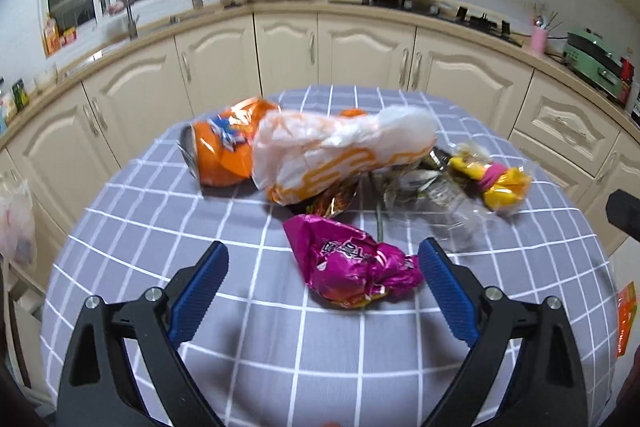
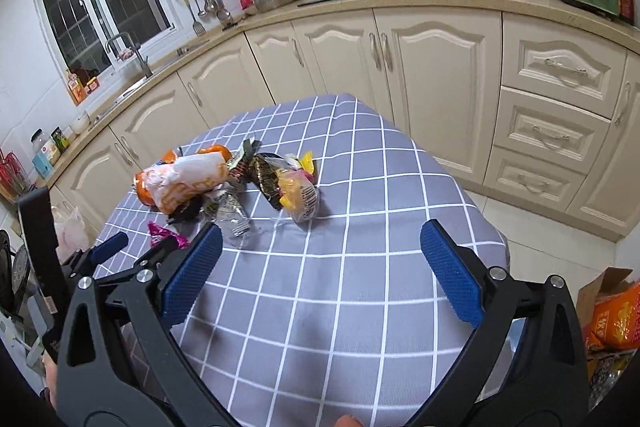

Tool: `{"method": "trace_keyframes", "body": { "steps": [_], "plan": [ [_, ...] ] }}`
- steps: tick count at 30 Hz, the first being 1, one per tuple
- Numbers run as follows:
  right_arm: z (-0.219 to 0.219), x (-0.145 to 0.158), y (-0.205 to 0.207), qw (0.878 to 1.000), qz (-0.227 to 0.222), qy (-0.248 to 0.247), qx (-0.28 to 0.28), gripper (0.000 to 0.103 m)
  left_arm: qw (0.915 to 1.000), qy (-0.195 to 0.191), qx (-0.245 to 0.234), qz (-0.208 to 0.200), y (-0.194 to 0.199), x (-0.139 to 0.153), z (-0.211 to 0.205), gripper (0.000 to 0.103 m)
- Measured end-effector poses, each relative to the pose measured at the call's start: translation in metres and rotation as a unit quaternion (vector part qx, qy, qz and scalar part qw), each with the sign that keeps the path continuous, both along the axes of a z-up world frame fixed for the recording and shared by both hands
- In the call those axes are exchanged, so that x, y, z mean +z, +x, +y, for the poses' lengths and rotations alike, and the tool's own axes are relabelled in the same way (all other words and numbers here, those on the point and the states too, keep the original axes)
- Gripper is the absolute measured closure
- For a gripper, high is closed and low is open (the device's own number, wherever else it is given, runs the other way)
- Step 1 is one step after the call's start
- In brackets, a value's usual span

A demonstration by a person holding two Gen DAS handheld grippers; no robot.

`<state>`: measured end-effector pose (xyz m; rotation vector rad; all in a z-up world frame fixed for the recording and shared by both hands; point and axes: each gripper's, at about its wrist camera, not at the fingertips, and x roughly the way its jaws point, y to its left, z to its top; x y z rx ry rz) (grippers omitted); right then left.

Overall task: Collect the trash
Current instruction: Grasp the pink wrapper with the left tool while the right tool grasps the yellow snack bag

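A heap of trash lies on the grey checked tablecloth (image 1: pixel 280 339). In the left wrist view a crumpled magenta wrapper (image 1: pixel 352 273) sits nearest, between the wide-apart blue fingers of my left gripper (image 1: pixel 324 259), which is open and touching nothing. Behind it lie an orange snack bag (image 1: pixel 222 151), a white and orange plastic bag (image 1: pixel 340 155), clear crinkled plastic (image 1: pixel 444 199) and a yellow wrapper (image 1: pixel 494 181). My right gripper (image 2: pixel 322 239) is open above bare cloth (image 2: pixel 320 307), with the trash pile (image 2: pixel 228 183) ahead to its left. The left gripper (image 2: pixel 116 245) shows at that view's left edge.
Cream kitchen cabinets (image 1: pixel 360 55) curve around behind the table, with a sink, stove and pan on the counter. A plastic bag (image 1: pixel 16 227) hangs at the left of the table. An open cardboard box (image 2: pixel 612 311) with orange packaging stands on the floor to the right.
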<state>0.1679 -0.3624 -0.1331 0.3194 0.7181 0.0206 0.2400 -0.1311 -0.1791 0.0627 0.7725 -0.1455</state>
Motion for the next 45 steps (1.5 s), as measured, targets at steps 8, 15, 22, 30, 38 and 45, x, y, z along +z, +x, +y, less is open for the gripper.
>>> {"method": "trace_keyframes", "body": {
  "steps": [8, 15, 22, 30, 38, 45],
  "plan": [
    [0.01, -0.01, 0.032, 0.999, 0.023, -0.016, 0.016, 0.006, 0.9976, -0.057, -0.013, 0.038, 0.018, -0.011, 0.01, 0.056],
    [0.019, -0.024, 0.076, 0.998, 0.054, -0.02, 0.035, 0.014, 0.9955, -0.079, -0.039, 0.036, 0.009, -0.011, 0.018, 0.059],
    [0.027, -0.046, 0.096, 0.995, 0.088, -0.022, 0.053, 0.066, 0.9947, -0.088, -0.045, 0.029, -0.003, -0.007, 0.034, 0.06],
    [0.025, -0.025, 0.052, 0.998, 0.045, -0.013, 0.049, 0.069, 0.9944, -0.084, -0.063, 0.009, -0.025, 0.003, 0.033, 0.06],
    [0.004, 0.006, -0.014, 0.999, -0.01, 0.014, 0.039, 0.069, 0.9913, -0.082, -0.096, -0.039, -0.065, 0.031, 0.017, 0.06],
    [-0.02, 0.036, -0.057, 0.998, -0.051, 0.03, 0.031, 0.069, 0.9864, -0.075, -0.131, -0.065, -0.09, 0.056, -0.008, 0.06]
  ]
}}
